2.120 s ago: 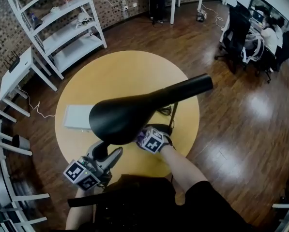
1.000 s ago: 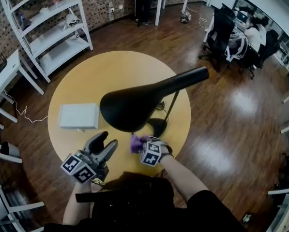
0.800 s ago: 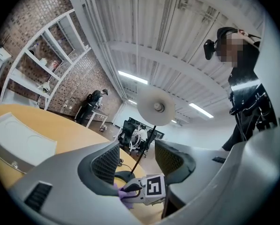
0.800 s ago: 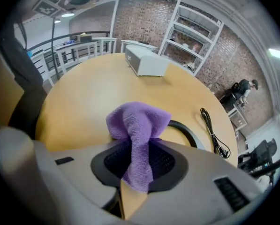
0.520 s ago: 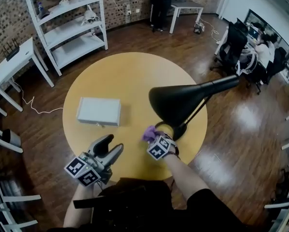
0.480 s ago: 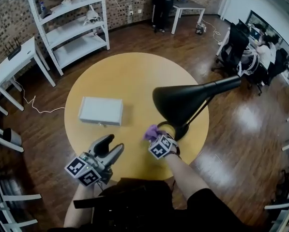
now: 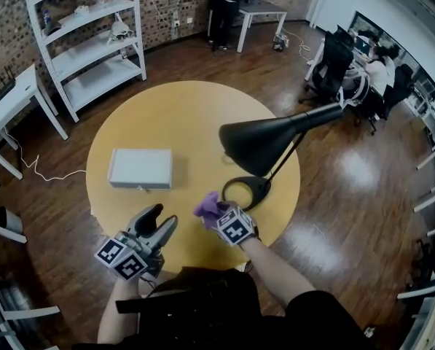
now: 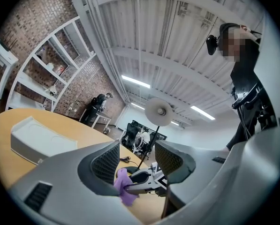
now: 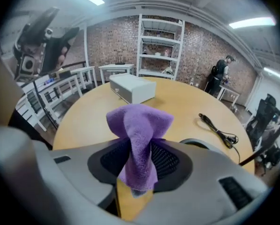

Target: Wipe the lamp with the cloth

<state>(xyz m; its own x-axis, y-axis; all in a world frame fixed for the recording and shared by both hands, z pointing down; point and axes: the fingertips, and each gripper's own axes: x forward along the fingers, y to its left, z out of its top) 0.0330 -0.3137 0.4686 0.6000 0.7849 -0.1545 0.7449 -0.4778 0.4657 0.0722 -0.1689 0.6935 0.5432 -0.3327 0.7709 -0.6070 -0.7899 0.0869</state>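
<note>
Since half a second earlier, the right gripper has drawn the purple cloth off the round base of the black desk lamp, and its jaws have just been opening with the cloth between them.

Head view: the lamp stands upright on the far right part of the round wooden table, its shade leaning left over the tabletop. The cloth sits just left of the base, apart from it, at the tip of the right gripper. The left gripper hovers near the table's near edge, jaws spread wide and holding nothing. A white box lies on the table's left part. A white shelf unit stands on the wooden floor beyond.

Left gripper view: the left gripper points nearly level, its two pads well apart with nothing between them. Through the gap appear the right gripper holding the cloth, the lamp base and the underside of the shade. The white box lies at left.

Right gripper view: the right gripper pinches the cloth, which stands up in a fold above the narrow-set pads. Beyond lie the table, the white box and a black cable; the rim of the lamp base shows at right.
</note>
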